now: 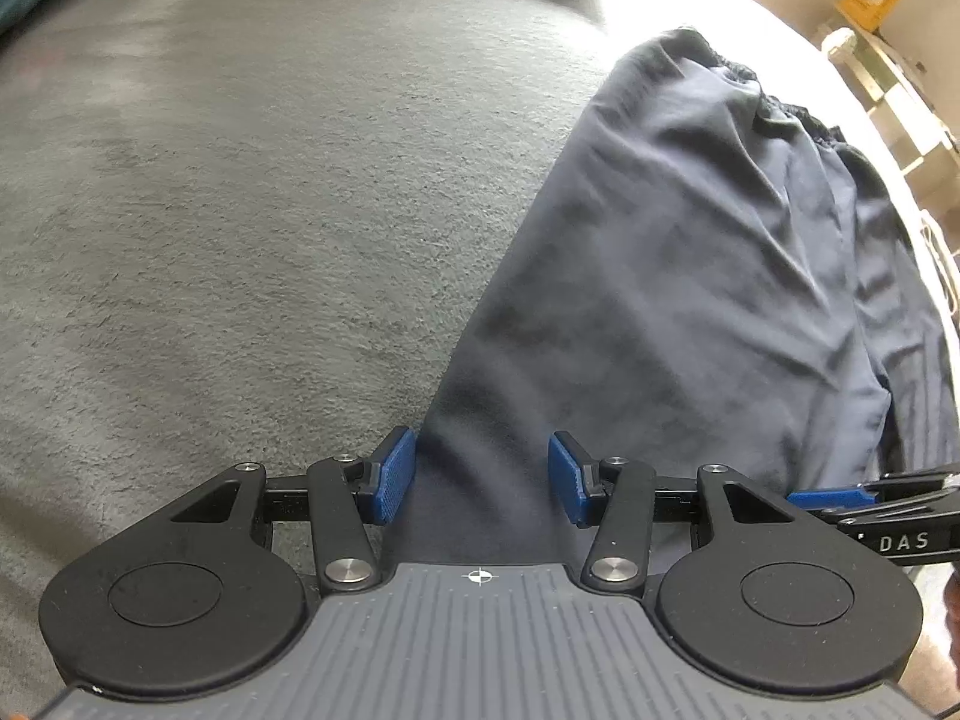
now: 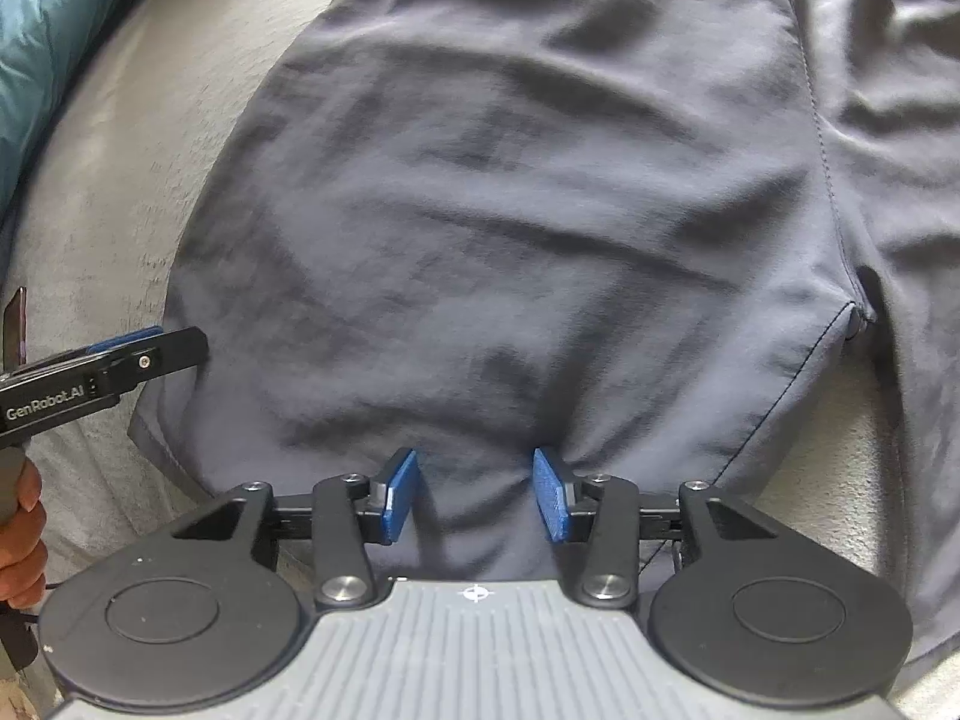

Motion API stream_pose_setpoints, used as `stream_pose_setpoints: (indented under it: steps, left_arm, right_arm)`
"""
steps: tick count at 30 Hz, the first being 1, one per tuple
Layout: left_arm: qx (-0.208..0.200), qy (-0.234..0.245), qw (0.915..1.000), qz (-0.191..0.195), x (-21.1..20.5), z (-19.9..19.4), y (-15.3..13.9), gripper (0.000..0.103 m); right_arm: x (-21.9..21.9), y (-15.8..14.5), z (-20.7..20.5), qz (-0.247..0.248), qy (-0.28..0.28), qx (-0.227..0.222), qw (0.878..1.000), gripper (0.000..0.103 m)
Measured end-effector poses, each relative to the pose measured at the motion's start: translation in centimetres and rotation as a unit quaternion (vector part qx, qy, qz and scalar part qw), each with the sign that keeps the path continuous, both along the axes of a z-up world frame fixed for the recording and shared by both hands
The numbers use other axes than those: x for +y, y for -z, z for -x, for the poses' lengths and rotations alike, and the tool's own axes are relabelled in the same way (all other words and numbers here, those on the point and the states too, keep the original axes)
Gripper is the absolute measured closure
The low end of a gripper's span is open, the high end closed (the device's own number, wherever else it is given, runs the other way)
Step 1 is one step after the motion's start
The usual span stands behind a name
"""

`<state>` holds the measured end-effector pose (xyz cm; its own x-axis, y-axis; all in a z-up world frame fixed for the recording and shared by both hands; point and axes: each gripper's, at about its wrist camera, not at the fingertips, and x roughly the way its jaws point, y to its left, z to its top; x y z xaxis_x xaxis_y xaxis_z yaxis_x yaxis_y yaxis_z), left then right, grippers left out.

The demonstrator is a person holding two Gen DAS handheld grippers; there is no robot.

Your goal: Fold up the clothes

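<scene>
Left gripper [image 1: 482, 476]: jaws stand partly apart, pointed steeply down over the near end of the shorts [image 1: 690, 276]. Dark fabric lies in the gap between the blue pads [image 1: 393, 477], but neither pad presses on it; nothing is held. The left pad sits at the cloth's left edge, with grey carpet [image 1: 240, 210] just beyond it.

Right gripper [image 2: 475, 495]: jaws likewise partly apart, pointed down onto the shorts [image 2: 510, 210]. A small ridge of fabric rises between the pads [image 2: 552, 495], and creases run from the right pad, which appears to touch the cloth. The left pad stands clear of it. No firm grip is shown.

Shorts: dark navy, spread flat on the carpet [image 2: 150, 120], wrinkled throughout. From the left gripper they run ahead and to the right, ending in a gathered elastic waistband [image 1: 774, 99] at the far end. From the right gripper they fill the field ahead; a stitched seam [image 2: 822, 138] runs down to the right of the tool, and a hem edge lies near its right side.

Each gripper shows in the other's view: the right gripper [image 1: 840, 498] just right of the left one, the left gripper [image 2: 141, 348] at the shorts' left edge, with a hand [image 2: 21, 534] on its grip.

Teal padded fabric [image 2: 42, 72] lies far left, beyond the carpet.
</scene>
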<state>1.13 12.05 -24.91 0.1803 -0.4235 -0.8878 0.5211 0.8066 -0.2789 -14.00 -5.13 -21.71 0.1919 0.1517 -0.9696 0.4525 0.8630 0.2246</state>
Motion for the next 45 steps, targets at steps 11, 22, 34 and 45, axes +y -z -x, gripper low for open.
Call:
stream_pose_setpoints:
  steps: [11,22,34,45]
  left_arm:
    - [-0.008,0.005,1.0,0.001,-0.3,0.9,0.0,0.054]
    - [0.019,0.002,0.9993,0.031,1.7,1.7,-0.1,0.054]
    - [0.0,-0.054,0.9958,0.073,4.9,-0.5,-0.6,0.055]
    - [-0.02,0.006,0.9991,0.037,4.8,1.0,0.6,0.062]
  right_arm:
    - [-1.0,0.0,1.3,-0.012,0.014,-0.015,1.0,0.05]
    - [-1.9,0.1,2.4,-0.03,0.03,-0.026,0.999,0.049]
    - [-0.4,0.6,1.4,-0.027,0.017,-0.032,0.999,0.041]
    - [-0.6,0.6,1.3,-0.031,0.02,-0.027,0.999,0.038]
